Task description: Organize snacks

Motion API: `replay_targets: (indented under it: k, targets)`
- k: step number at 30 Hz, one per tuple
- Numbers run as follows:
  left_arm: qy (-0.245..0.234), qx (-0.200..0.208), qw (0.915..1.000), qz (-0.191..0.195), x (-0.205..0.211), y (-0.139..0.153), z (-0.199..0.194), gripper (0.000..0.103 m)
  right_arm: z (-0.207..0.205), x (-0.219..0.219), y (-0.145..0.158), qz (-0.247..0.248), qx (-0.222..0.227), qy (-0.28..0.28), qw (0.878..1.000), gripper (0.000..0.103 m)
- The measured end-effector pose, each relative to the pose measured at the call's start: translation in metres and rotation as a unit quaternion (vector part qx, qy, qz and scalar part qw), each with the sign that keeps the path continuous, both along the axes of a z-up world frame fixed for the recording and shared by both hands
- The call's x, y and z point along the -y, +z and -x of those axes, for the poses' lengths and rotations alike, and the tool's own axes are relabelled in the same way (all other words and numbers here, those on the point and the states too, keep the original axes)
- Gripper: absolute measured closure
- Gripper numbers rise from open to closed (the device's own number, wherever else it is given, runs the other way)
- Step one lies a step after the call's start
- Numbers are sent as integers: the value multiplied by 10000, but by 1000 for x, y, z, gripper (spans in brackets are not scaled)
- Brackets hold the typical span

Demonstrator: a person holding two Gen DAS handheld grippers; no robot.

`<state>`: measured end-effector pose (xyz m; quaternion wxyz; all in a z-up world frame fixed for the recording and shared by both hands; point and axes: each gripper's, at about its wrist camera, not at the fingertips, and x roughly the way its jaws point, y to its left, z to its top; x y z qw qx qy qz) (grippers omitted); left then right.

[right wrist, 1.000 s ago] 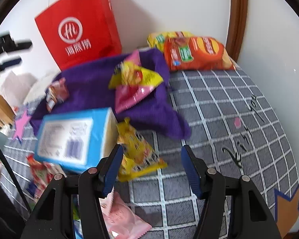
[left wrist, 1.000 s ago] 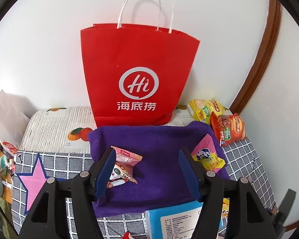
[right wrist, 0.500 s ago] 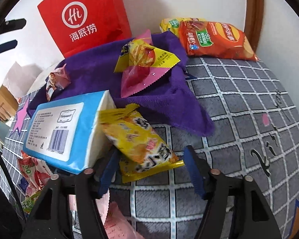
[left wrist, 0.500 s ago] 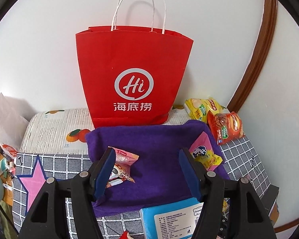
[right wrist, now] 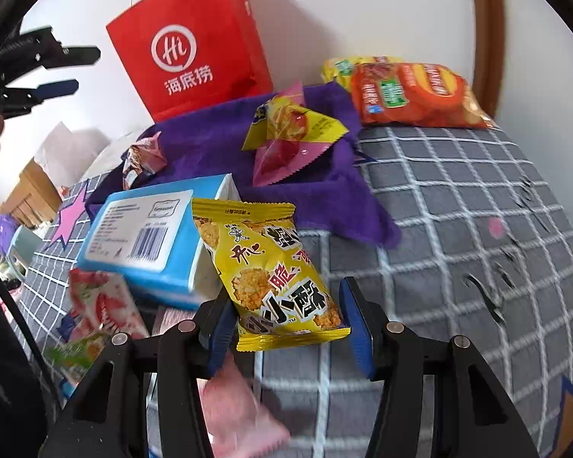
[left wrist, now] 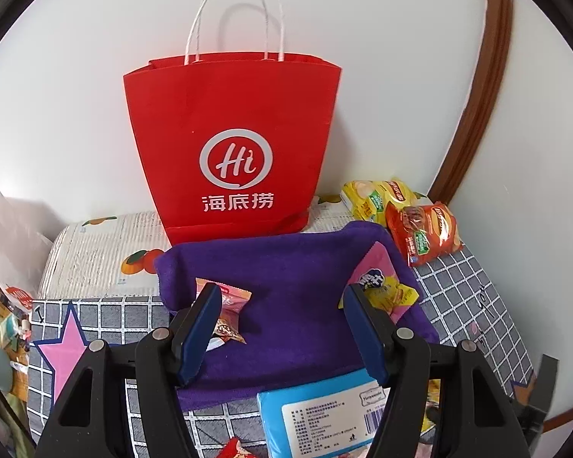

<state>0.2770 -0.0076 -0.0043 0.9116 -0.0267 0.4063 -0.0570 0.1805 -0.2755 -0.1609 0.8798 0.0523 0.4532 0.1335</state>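
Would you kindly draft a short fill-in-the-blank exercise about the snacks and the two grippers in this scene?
1. The right gripper has a ____ snack packet between its fingers.
2. The left gripper is ____ and holds nothing.
3. The paper bag by the wall is ____.
4. Two snack packets lie on the ____ towel.

Answers: yellow; open; red; purple

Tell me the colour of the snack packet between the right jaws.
Yellow, with black and red lettering: the snack packet shows best in the right wrist view.
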Motion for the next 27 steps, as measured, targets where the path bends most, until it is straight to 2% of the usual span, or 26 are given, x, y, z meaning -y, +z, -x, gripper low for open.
replay_targets:
  k: [3, 8, 13, 15, 18, 21, 27]
  targets:
    - [-28, 43, 10000, -17, 1, 3, 8, 39, 15, 10, -1, 139, -120, -145, 9997, 50]
    - [-129, -146, 9998, 14, -5, -4, 28, 39, 25, 17, -24, 294, -557, -182, 9979, 46]
    - [31, -266, 9995, -146, -26, -13, 54, 39, 24, 17, -32, 87, -436, -324, 9985, 41]
    - [147, -328, 9993, -142, -37, -18, 64, 39, 23, 13, -33, 258, -234, -455, 9984, 48]
    - [172, -400, 9989, -156, -50, -29, 81, 39, 26, 8, -35, 430, 78, -560, 9975, 49]
    - [240, -539, 9981, -164, -60, -46, 97, 39, 27, 10, -37, 396, 180, -692, 9966, 50]
    - [281, -1030, 9938, 309, -73, -91, 115, 39, 27, 14, -37, 287, 142, -777, 9965, 49]
